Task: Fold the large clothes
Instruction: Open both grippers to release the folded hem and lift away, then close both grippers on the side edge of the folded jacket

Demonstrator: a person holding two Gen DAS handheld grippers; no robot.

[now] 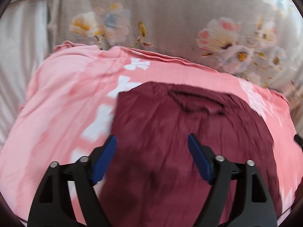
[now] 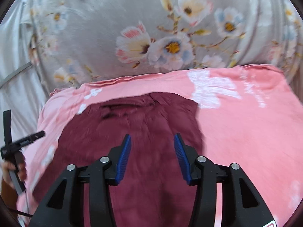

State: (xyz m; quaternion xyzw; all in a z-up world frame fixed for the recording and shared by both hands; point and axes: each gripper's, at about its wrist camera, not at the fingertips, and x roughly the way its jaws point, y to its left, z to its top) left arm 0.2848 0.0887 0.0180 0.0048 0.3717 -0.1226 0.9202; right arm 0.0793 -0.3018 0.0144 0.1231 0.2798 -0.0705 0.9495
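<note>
A dark maroon garment (image 1: 170, 132) lies folded and flat, its neckline (image 1: 197, 102) at the far end, on top of a pink cloth with white prints (image 1: 62, 98). My left gripper (image 1: 151, 141) hovers above the maroon fabric, open, with nothing between its blue pads (image 1: 103, 162). In the right wrist view the same maroon garment (image 2: 144, 130) lies on the pink cloth (image 2: 246, 128). My right gripper (image 2: 152, 141) is open above it, and its pads (image 2: 124, 158) hold nothing. Both views are motion-blurred.
A grey bedsheet with flower prints (image 2: 151, 37) spreads beyond the clothes. White fabric (image 1: 20, 56) lies at the left. At the left edge of the right wrist view, a hand (image 2: 11, 170) holds the other gripper's black frame (image 2: 20, 141).
</note>
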